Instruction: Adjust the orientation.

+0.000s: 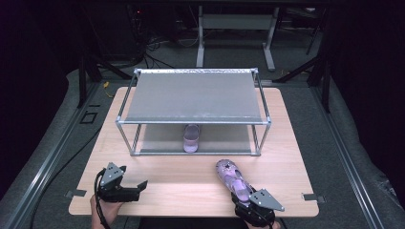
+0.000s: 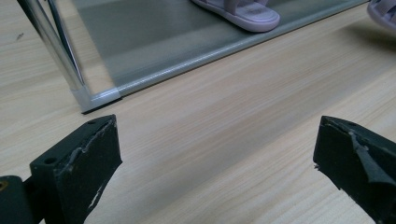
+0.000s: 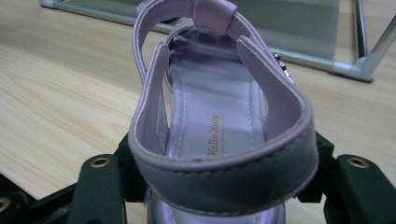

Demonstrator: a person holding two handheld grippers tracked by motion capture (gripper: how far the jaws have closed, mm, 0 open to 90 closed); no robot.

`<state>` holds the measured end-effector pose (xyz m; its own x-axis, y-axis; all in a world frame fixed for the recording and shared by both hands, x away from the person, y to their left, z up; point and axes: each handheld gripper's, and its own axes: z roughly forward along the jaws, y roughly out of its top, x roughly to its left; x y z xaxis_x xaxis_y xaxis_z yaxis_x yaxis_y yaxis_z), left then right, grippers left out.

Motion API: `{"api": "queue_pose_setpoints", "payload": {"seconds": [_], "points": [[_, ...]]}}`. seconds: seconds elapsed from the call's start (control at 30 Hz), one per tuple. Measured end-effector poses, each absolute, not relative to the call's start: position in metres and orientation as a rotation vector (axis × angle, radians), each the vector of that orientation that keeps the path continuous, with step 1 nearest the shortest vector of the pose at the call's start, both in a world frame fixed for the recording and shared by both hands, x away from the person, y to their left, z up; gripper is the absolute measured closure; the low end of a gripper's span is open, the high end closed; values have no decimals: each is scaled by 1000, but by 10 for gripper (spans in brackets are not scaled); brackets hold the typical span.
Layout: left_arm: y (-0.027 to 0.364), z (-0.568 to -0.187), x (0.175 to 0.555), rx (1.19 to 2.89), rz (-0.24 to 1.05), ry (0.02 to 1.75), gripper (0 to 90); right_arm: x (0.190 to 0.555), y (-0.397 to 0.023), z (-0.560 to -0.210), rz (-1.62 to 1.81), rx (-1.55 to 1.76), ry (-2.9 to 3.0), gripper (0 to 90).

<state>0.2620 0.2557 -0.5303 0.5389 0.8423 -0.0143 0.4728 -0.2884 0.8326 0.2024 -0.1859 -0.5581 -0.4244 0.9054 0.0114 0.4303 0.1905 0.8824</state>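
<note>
So there's a purple sandal (image 1: 232,180) lying on the worktop (image 1: 191,176) near the front edge, right of the middle. Its long axis runs from the front-right back toward the rear-left, toe end pointing away toward the rack (image 1: 193,112) and heel end at the front, where the right claw (image 1: 248,202) has it. In the right gripper view you're looking straight down the sandal (image 3: 219,126) from the heel: the heel strap fills the foreground, the insole with gold print runs away from the camera, and the black jaws sit hard against both sides of the heel, so that claw is clamped on the sandal. The left claw (image 1: 136,187) is over by the front-left corner, pointing right along the front edge, and in its own view the two pads (image 2: 88,158) are spread wide with bare wood between them, holding nothing. The rack is a two-level metal frame with grey shelves, sitting across the middle and back of the worktop. The top shelf is bare; on the bottom shelf there's a second sandal (image 1: 191,138), about centred, long axis running front to back, one end near the shelf's front lip. The left gripper view catches that second sandal (image 2: 243,11) on the grey bottom shelf, just past the rack's front corner post.
</note>
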Motion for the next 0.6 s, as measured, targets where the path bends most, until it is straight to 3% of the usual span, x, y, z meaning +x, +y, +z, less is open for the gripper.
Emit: {"api": "queue_pose_setpoints", "payload": {"seconds": [0.6], "points": [[263,-524,257,1907,565,1080,0,218,-186,-534,1217,1183,1928,376]]}}
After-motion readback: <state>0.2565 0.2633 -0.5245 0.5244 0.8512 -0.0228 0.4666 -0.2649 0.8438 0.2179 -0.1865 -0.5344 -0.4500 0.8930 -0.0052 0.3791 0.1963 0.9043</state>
